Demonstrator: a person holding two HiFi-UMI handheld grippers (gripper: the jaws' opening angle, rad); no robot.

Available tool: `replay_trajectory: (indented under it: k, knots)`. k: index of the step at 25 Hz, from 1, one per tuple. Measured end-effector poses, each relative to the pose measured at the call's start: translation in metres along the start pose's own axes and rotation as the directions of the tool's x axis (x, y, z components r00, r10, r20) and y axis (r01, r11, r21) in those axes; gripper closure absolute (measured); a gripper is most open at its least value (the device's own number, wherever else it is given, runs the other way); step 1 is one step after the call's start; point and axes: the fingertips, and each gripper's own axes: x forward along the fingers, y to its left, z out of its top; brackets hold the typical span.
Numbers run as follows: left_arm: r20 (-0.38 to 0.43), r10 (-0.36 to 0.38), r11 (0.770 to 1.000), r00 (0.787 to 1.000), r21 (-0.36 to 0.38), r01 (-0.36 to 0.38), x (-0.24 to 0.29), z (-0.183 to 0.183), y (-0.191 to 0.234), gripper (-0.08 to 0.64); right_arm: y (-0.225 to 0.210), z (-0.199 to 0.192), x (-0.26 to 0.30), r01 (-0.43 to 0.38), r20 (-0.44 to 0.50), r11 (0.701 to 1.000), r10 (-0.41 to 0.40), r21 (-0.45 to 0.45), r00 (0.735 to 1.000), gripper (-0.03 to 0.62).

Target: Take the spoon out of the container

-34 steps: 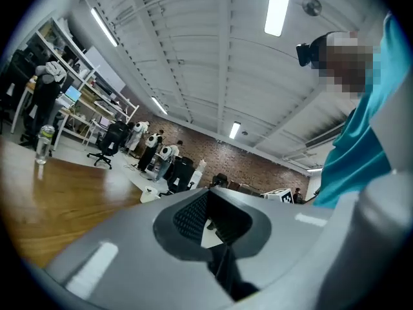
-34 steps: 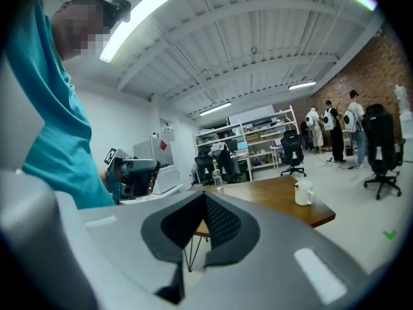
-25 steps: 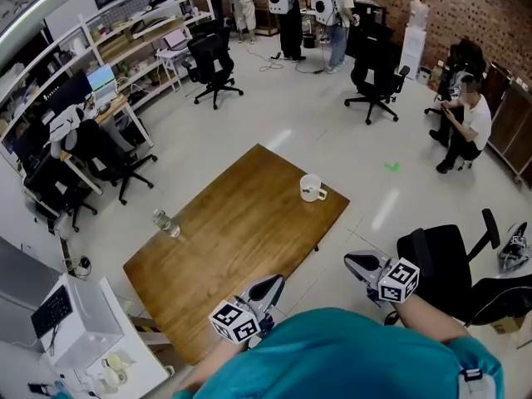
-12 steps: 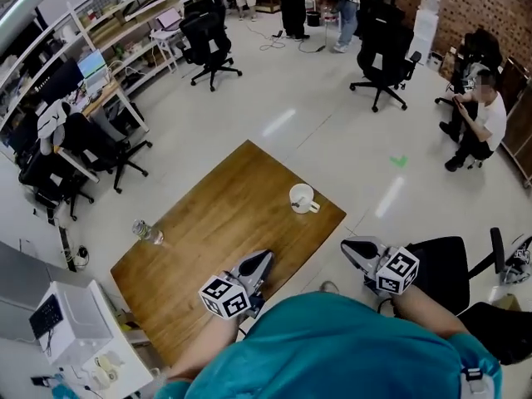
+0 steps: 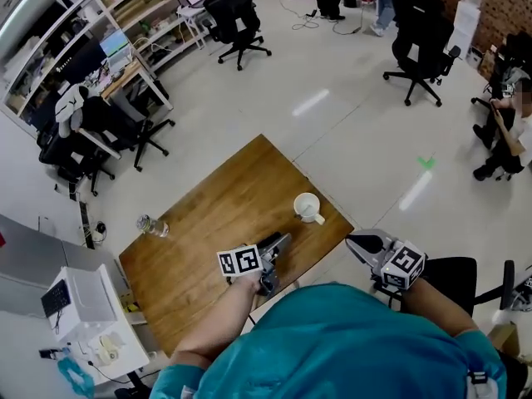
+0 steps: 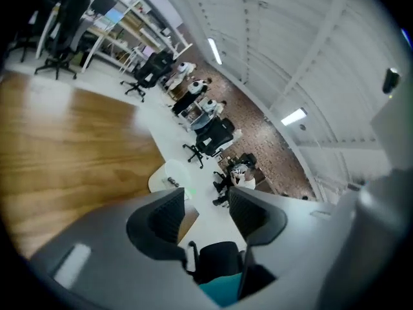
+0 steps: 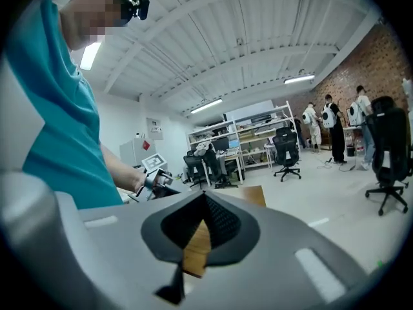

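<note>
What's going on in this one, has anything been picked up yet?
Not yet. A person holds a claw in each hand at a wooden table. The left claw is over the table, pointing toward the white cup, its jaws opening with nothing between them. The right claw hangs beyond the table's edge, shut and empty. What looks like the spoon sits in the cup, untouched.
</note>
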Motion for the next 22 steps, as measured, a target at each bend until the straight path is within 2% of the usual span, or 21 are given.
replay_trajectory:
  k: [2, 3, 6, 9, 13, 17, 22]
  knots:
    - [-0.030, 0.011, 0.991, 0.999, -0.133, -0.015, 0.026, 0.006, 0.030, 0.332, -0.016, 0.001, 0.010, 0.012, -0.020, 1.000, -0.012, 0.000, 1.000, 0.591]
    - [-0.048, 0.018, 0.984, 0.999, -0.176, -0.026, 0.036, 0.009, 0.045, 0.310, -0.021, 0.002, 0.016, 0.019, -0.029, 1.000, -0.019, 0.003, 0.999, 0.591]
    - [-0.111, 0.027, 0.971, 0.993, -0.235, -0.053, 0.058, 0.015, 0.077, 0.296, -0.029, 0.005, 0.035, 0.065, -0.037, 0.998, -0.064, 0.028, 0.997, 0.591]
    - [-0.152, 0.007, 0.955, 0.988, -0.292, -0.051, 0.076, 0.021, 0.101, 0.295, -0.039, 0.006, 0.051, 0.121, -0.059, 0.992, -0.119, 0.031, 0.991, 0.591]
    - [-0.196, 0.003, 0.940, 0.981, -0.335, -0.070, 0.104, 0.021, 0.125, 0.296, -0.056, 0.001, 0.058, 0.162, -0.077, 0.986, -0.159, 0.040, 0.984, 0.591]
    - [-0.231, 0.038, 0.939, 0.972, -0.323, -0.114, 0.116, 0.020, 0.142, 0.301, -0.064, -0.004, 0.060, 0.187, -0.085, 0.981, -0.182, 0.052, 0.980, 0.591]
    - [-0.252, 0.099, 0.934, 0.963, -0.309, -0.177, 0.118, 0.017, 0.152, 0.385, -0.069, -0.008, 0.058, 0.186, -0.088, 0.981, -0.180, 0.062, 0.980, 0.591]
